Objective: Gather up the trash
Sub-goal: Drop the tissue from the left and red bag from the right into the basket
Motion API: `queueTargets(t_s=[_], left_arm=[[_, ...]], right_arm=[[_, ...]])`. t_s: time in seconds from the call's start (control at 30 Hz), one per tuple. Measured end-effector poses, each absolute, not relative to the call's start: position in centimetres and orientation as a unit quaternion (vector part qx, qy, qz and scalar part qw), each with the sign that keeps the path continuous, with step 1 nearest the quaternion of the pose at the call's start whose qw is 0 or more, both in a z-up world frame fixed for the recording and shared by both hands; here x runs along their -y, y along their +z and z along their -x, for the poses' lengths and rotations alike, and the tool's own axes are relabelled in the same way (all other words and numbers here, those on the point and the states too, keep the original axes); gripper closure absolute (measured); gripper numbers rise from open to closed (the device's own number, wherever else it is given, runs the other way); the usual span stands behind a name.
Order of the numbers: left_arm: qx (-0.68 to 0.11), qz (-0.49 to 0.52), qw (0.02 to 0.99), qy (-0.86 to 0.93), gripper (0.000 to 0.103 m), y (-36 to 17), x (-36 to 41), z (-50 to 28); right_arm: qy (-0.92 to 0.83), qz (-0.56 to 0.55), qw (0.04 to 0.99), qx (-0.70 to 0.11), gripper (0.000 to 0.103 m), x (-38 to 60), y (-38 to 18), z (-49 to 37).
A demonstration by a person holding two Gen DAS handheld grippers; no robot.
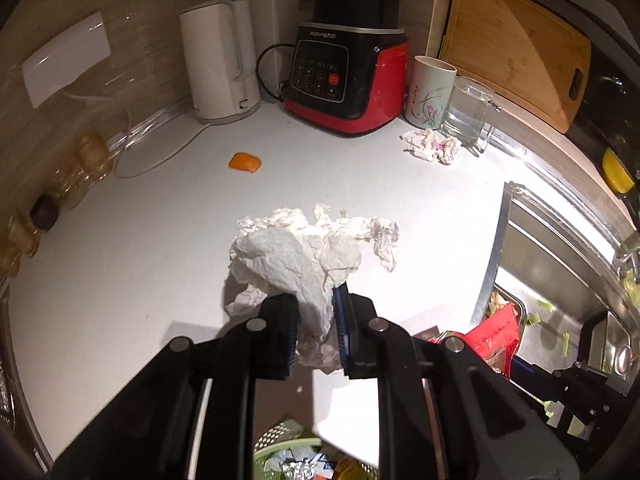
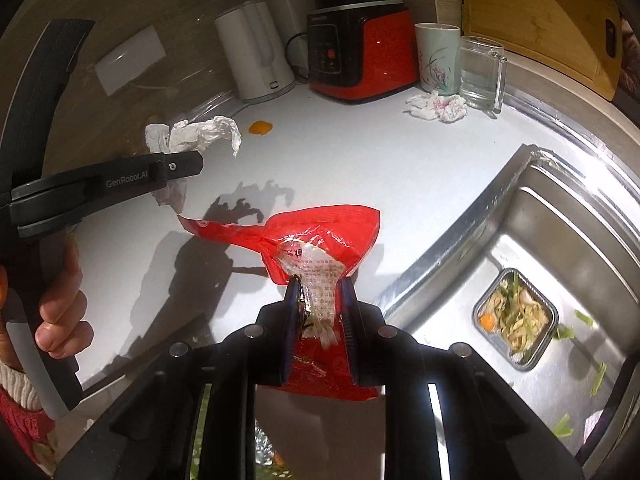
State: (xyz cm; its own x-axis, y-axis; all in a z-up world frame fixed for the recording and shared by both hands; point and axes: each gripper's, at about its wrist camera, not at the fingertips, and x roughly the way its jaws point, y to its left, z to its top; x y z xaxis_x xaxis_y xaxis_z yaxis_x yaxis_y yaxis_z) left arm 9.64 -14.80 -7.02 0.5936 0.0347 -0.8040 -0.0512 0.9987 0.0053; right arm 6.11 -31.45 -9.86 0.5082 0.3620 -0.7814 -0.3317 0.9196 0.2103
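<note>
Left wrist: left gripper [image 1: 316,320] clamped on crumpled white tissue [image 1: 304,252] held above the matte white counter [image 1: 140,240]; right wrist: right gripper [image 2: 320,312] clamped on glossy, creased red wrapper [image 2: 320,232] beside the steel sink [image 2: 560,216].

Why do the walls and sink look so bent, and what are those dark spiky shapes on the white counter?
Both wrist views are fisheye, so the sink edge and walls bow and the corners go black. In the right wrist view, the dark shapes on the counter are hard shadows of the red wrapper and crumpled tissue. Glare washes out the sink rim in the left wrist view.
</note>
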Motion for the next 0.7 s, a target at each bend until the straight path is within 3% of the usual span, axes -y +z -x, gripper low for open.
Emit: queueTargets(t_s=[0.43, 0.7], left_arm=[[-0.470, 0.004, 0.881, 0.044, 0.087, -7.1, 11.2, 13.2], [-0.504, 0.010, 0.863, 0.029, 0.087, -9.8, 11.4, 19.5]], right_arm=[[0.234, -0.017, 0.847, -0.477, 0.082, 26.3, -11.6, 15.6], [0.236, -0.004, 0.836, -0.496, 0.082, 25.9, -13.0, 21.6]])
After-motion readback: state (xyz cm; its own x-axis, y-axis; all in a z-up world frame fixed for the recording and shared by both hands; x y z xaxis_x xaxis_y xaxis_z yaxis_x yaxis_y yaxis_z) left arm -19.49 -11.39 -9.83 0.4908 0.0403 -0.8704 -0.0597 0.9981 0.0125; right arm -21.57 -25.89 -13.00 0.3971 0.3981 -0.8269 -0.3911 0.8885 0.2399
